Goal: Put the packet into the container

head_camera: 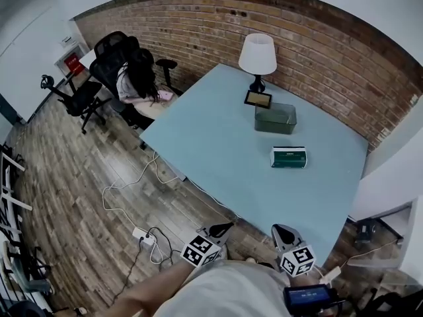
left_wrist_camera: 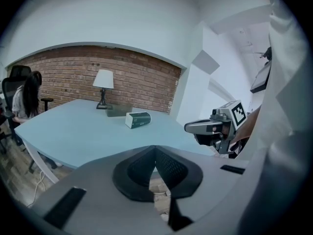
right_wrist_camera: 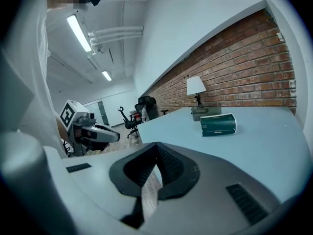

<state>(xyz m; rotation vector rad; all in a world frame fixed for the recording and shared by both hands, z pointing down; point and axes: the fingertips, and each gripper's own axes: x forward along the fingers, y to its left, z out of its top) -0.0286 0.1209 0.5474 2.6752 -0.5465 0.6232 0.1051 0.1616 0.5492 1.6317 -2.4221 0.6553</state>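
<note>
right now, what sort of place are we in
Probably an office or shared workspace: black swivel chairs near a seated person, a large pale blue table with a lamp by a brick wall, and strip lights overhead.

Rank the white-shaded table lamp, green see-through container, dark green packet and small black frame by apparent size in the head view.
1. White-shaded table lamp, shade and stand together.
2. Green see-through container, nearly the lamp's match.
3. Dark green packet.
4. Small black frame, clearly smallest.
</note>
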